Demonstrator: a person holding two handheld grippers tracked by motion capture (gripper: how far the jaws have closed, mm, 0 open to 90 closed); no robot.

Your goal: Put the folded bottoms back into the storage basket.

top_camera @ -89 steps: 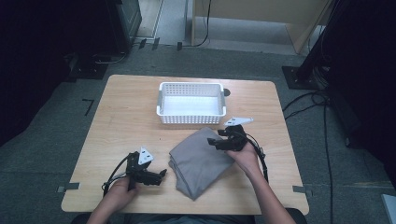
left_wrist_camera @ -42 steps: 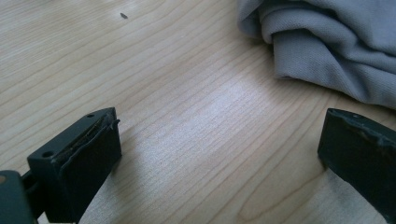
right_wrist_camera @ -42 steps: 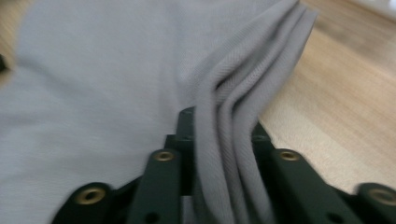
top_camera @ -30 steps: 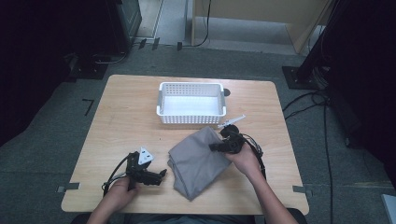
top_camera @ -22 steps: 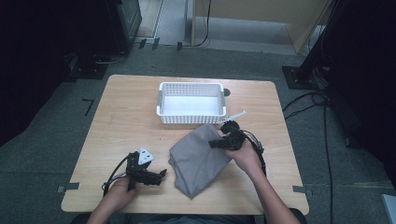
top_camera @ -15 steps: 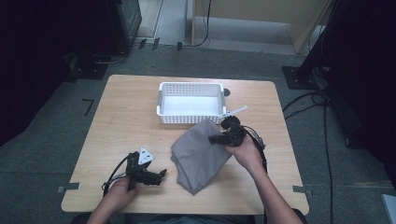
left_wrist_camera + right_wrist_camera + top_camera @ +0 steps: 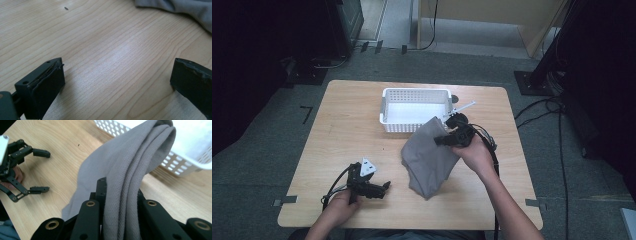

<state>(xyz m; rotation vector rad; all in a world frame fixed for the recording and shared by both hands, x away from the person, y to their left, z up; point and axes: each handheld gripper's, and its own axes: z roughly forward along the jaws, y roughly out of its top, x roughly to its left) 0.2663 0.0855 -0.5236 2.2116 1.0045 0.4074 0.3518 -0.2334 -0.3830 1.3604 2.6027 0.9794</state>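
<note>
A grey folded cloth (image 7: 430, 156) hangs from my right gripper (image 7: 446, 138), which is shut on its upper edge; the lower part still drags on the table. In the right gripper view the cloth (image 7: 130, 170) runs up between the jaws toward the white basket (image 7: 190, 157). The white basket (image 7: 387, 107) stands just behind the lifted cloth. My left gripper (image 7: 383, 189) rests on the table near the front left, open, with bare wood between its fingers (image 7: 42, 85). A corner of the cloth (image 7: 190, 10) lies beyond it.
The wooden table (image 7: 342, 120) has open space on its left half. Cables (image 7: 557, 107) run over the floor to the right of the table. Dark equipment stands at the back left.
My right gripper has lifted the cloth's edge and carried it back toward the basket, so the cloth now hangs and drags. The left gripper has stayed in place.
</note>
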